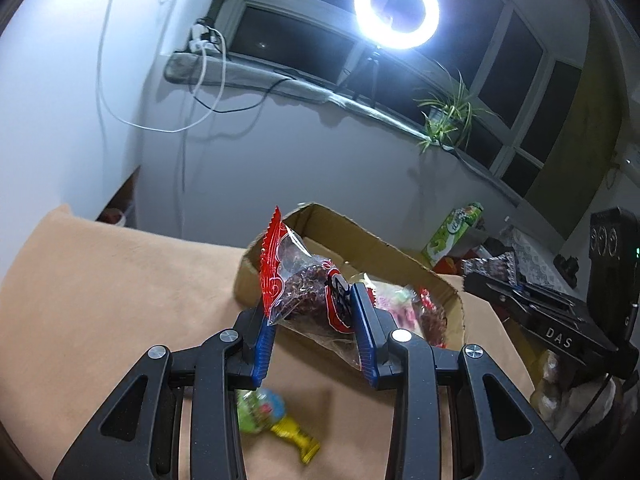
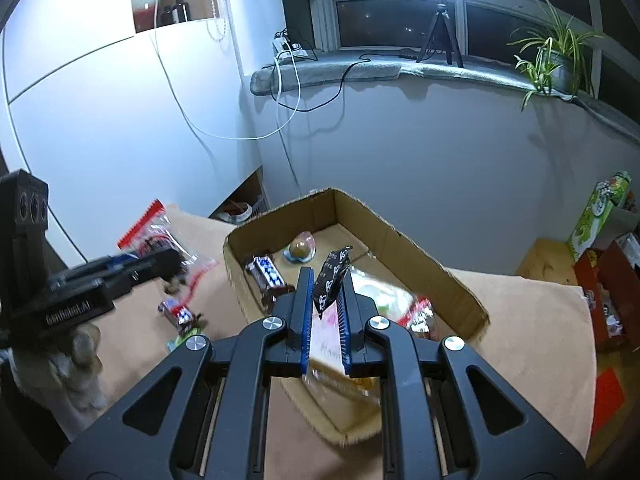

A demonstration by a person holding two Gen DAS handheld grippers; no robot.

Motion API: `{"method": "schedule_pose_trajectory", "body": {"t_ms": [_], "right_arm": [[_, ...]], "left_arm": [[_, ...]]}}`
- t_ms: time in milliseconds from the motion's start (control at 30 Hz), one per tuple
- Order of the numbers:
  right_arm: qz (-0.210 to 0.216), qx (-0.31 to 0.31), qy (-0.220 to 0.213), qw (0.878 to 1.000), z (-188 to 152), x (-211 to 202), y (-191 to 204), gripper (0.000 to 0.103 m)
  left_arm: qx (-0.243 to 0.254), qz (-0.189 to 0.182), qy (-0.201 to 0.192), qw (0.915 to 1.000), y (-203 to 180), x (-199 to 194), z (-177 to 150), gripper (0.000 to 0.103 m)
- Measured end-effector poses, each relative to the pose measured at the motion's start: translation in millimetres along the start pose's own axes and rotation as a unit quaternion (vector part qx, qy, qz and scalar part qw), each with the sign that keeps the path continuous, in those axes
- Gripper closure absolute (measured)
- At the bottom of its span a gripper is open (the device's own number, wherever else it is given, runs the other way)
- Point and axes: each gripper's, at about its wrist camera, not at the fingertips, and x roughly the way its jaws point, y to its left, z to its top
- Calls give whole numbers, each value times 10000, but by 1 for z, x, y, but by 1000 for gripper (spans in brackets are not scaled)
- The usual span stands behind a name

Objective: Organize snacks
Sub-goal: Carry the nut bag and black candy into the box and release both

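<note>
While a red-edged snack bag is being gripped between the left gripper fingers, a black packet is being pinched by the right gripper above the cardboard box.

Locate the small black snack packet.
The black packet is pinched in the right gripper, held over the cardboard box, right of the blue-checked bar inside.

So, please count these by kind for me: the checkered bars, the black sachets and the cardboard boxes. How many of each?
Checkered bars: 2, one in the cardboard box, one on the cloth.
Black sachets: 1, in the right gripper.
Cardboard boxes: 1.
Total: 4.
</note>
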Motion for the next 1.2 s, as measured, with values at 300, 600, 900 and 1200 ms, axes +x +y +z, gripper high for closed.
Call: {"method": "schedule_pose_trajectory", "body": {"t_ms": [300, 600, 900, 1200], "right_arm": [[52, 80, 154, 9998, 18, 40, -14, 92], [34, 144, 358, 9992, 21, 66, -29, 92], [-120, 92, 305, 9994, 22, 63, -31, 54], [-179, 209, 21, 9996, 22, 33, -29, 35]], "left_arm": [[171, -189, 148, 9996, -18, 37, 12, 69], [288, -202, 378, 9987, -26, 64, 13, 69], [288, -220, 492, 9981, -29, 76, 16, 61], [147, -153, 355, 9991, -20, 57, 21, 51]]}}
